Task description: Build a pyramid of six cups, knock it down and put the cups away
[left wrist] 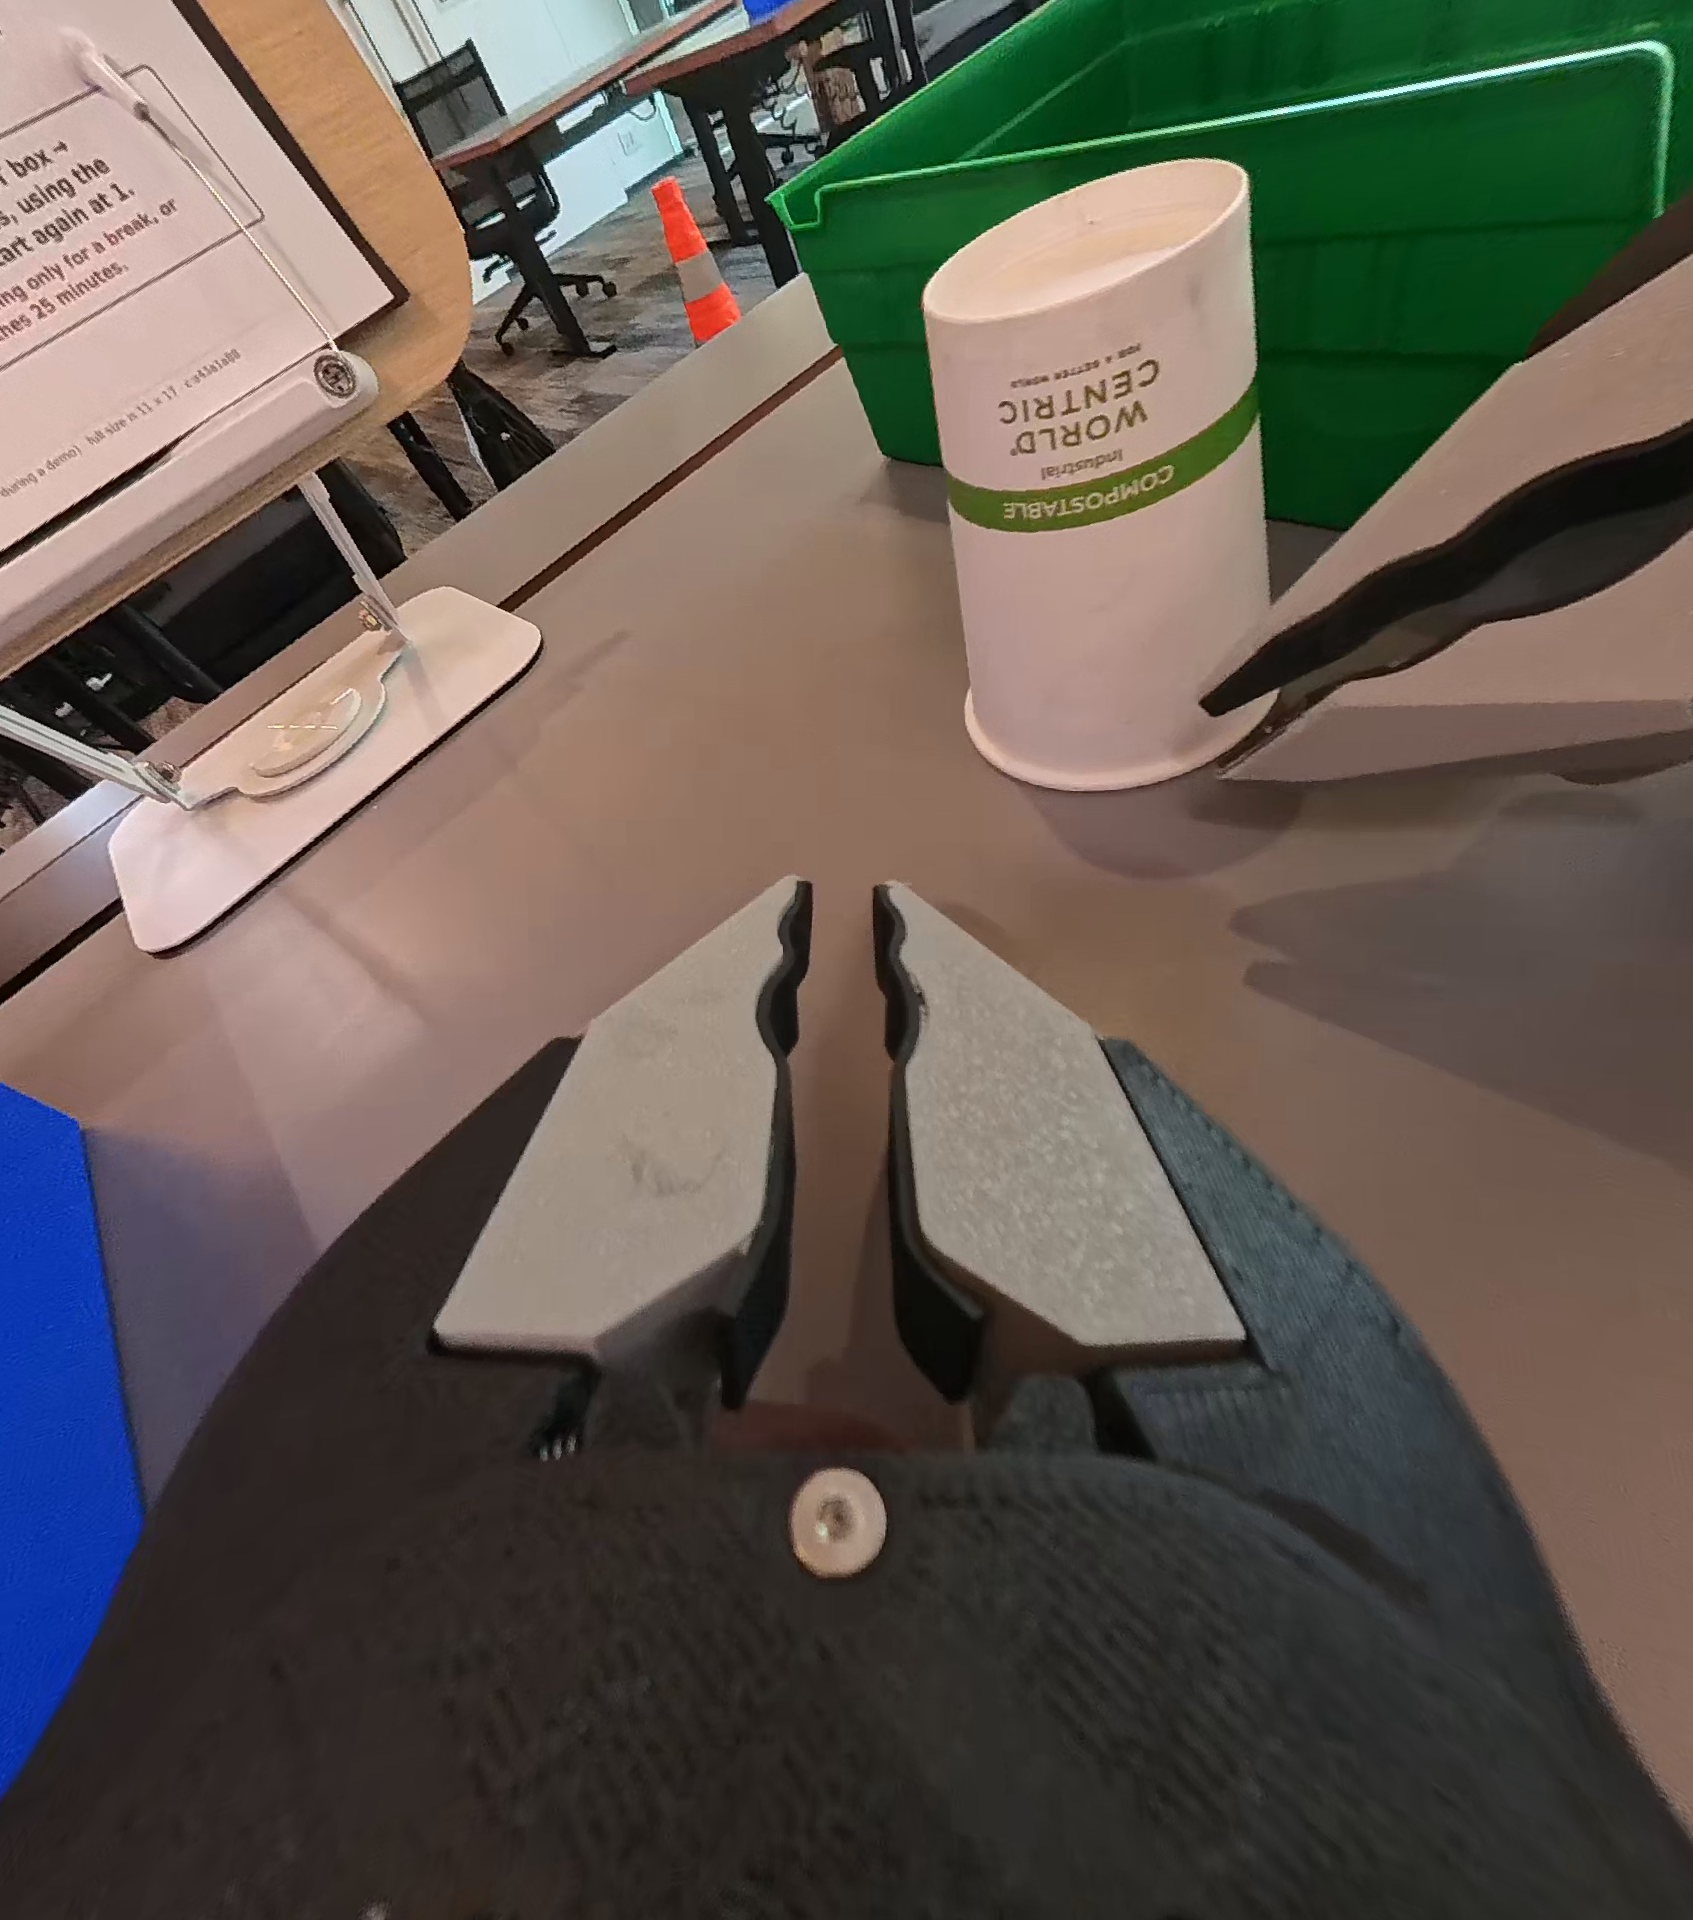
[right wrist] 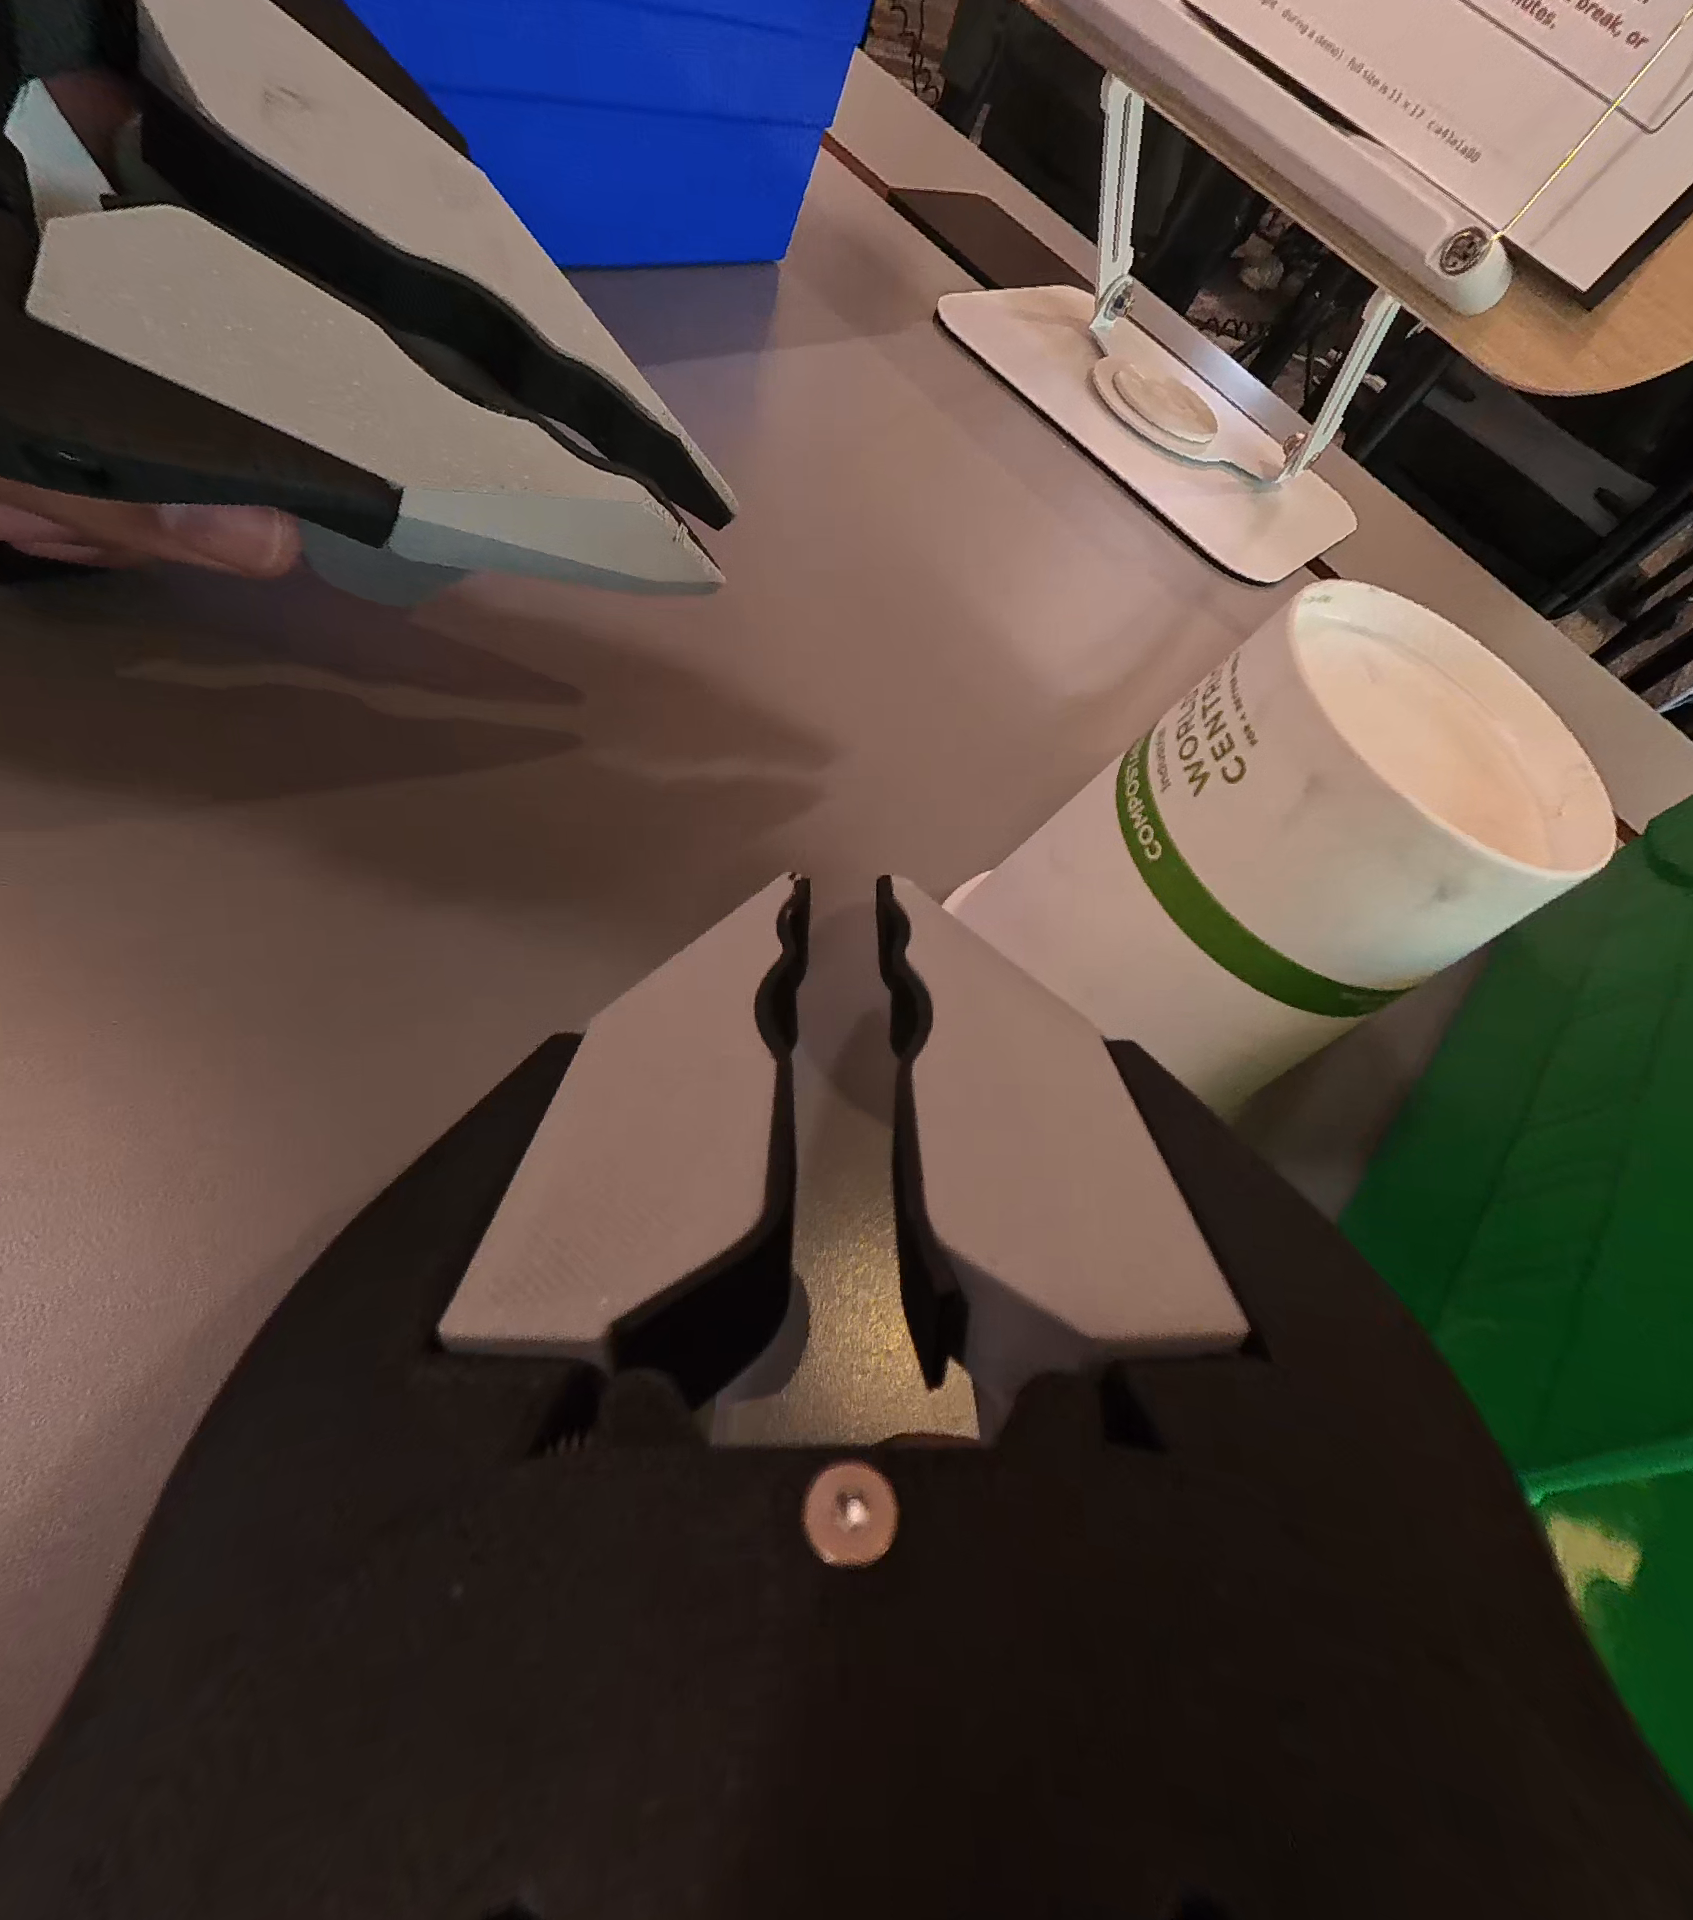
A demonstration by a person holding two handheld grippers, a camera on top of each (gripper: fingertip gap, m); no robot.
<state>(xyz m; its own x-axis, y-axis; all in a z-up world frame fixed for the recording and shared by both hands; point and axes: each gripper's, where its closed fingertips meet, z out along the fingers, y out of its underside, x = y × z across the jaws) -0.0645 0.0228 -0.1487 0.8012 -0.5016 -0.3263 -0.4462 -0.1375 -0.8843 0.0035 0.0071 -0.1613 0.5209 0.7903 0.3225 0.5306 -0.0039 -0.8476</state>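
Cup (left wrist: 1102, 488) stands just beside right gripper's (left wrist: 1226, 727) fingers.

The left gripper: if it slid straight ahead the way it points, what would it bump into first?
Probably nothing soon: the left gripper points at bare table. The cup stands off to its right.

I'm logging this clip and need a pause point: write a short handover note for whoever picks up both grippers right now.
Left gripper: jaws nearly closed, holding nothing, above bare table.
Right gripper: jaws nearly closed, holding nothing, tips beside the cup's rim.
Cup: one white cup with a green band, upside down on the table, next to the green bin. Blue bin on the left side.
Done: cannot tell; no pyramid stands.
Left: deal with this cup; the other five are out of view.
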